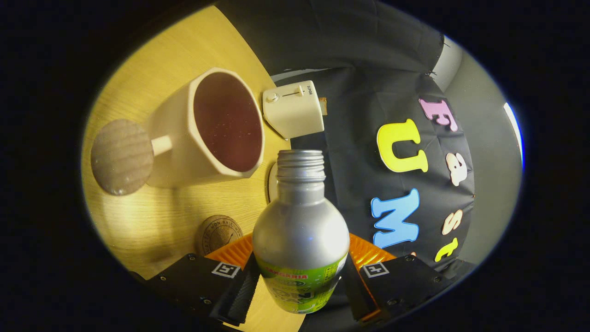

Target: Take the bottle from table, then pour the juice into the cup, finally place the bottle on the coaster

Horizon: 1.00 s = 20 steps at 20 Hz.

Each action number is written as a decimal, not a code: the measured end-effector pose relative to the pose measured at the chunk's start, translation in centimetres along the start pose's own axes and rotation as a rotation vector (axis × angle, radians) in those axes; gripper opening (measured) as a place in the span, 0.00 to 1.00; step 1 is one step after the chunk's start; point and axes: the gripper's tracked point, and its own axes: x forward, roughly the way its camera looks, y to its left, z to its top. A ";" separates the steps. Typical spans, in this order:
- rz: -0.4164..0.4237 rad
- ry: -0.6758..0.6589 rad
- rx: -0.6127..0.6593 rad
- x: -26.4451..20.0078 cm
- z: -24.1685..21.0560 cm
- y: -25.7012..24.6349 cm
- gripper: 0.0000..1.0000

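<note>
My gripper point(299, 260) is shut on a silver metal bottle point(300, 221) with a green label, a finger pressing each side of its body. Its threaded neck point(300, 163) is uncapped and sits just beside the near rim of the cup point(207, 129). The cup is cream, with a dark inside and a round wooden knob handle point(122, 157). The table looks rolled sideways, so the bottle is tilted relative to it. A round brown coaster point(219, 233) lies on the wooden table point(152, 216), just ahead of one of the fingers point(235, 251).
A cream box-shaped appliance point(293, 108) with a dial and slider stands beyond the cup at the table's edge. A small white object point(271, 182) peeks out behind the bottle's neck. The booth's black cloth wall point(350, 152) hangs past the table.
</note>
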 end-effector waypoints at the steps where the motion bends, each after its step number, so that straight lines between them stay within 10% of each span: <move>1: -0.001 -0.002 -0.012 0.1 0.1 0.0 0.81; 20: -0.056 -0.023 -0.196 -0.2 -0.4 -1.6 0.81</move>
